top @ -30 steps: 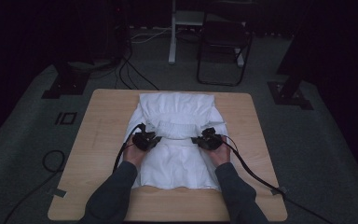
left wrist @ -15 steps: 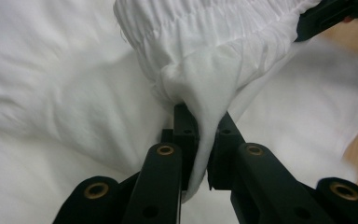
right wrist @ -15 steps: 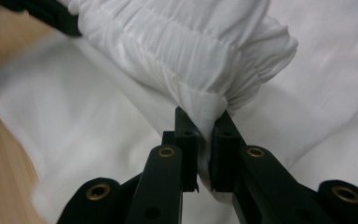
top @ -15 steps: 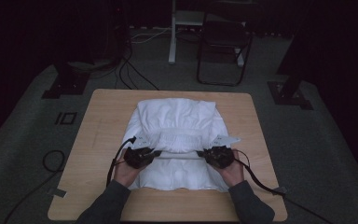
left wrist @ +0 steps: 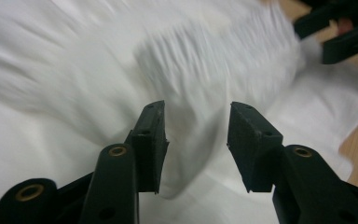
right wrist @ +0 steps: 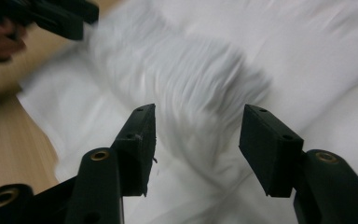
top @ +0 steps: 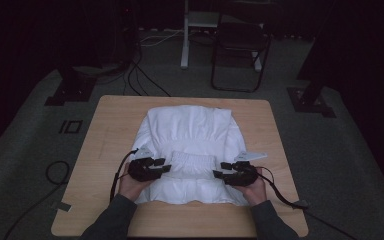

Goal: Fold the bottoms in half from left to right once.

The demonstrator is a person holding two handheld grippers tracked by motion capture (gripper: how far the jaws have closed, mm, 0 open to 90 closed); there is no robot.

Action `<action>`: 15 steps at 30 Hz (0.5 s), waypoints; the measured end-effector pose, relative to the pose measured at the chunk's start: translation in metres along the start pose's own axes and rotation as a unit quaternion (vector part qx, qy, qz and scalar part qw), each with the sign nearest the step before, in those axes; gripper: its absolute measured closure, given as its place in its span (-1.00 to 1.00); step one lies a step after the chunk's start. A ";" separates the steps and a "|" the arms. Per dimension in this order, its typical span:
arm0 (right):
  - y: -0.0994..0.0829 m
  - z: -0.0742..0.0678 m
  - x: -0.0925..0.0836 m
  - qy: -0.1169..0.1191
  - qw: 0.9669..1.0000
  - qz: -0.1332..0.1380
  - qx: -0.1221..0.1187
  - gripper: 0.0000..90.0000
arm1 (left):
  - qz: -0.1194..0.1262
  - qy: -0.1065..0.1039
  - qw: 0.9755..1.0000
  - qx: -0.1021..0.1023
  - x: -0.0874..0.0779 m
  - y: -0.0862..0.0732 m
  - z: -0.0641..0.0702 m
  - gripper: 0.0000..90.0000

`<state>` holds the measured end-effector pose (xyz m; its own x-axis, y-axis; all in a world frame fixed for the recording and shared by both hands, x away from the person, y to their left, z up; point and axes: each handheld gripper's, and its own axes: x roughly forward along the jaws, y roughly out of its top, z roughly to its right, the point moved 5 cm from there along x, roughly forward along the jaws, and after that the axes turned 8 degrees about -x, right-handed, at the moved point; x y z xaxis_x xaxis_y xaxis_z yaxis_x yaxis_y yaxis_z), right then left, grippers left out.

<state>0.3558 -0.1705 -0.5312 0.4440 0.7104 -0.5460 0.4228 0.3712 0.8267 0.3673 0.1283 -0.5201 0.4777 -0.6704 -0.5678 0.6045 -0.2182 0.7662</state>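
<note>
Both jaws, just opened, stand apart above the white garment [top: 190, 135].

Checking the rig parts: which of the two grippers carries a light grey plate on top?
The right gripper: a pale three-cornered plate sits above it, while the left gripper looks all black.

White garment [top: 190, 145] with a finely ribbed, gathered white band [top: 194, 161]; pale wood-grain tabletop [top: 110, 125]; black left gripper [top: 152, 167] and black right gripper [top: 232, 172], brass-coloured rivets on their arms; dark grey sleeves [top: 107, 222]; grey carpet [top: 25, 150]; black chair [top: 240, 45].
</note>
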 end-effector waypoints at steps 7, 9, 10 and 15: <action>0.001 0.030 0.014 -0.058 0.996 -0.026 0.057 0.89 | -0.055 0.037 0.998 -0.005 0.034 0.006 -0.016 0.95; -0.009 0.038 0.041 -0.066 0.993 -0.067 0.066 0.89 | -0.078 0.035 0.996 -0.005 0.053 -0.002 -0.020 0.95; -0.012 0.039 0.045 -0.067 0.993 -0.076 0.068 0.89 | -0.078 0.035 0.996 -0.005 0.053 -0.002 -0.020 0.94; -0.011 0.033 0.047 -0.036 0.996 -0.056 0.058 0.83 | -0.078 0.031 0.996 -0.001 0.056 -0.009 -0.016 0.86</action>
<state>0.3978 -0.1608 -0.5698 0.4419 0.6224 -0.6460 0.5594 0.3717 0.7409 0.3986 0.1048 -0.5639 0.4157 -0.5841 -0.6972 0.6762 -0.3142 0.6664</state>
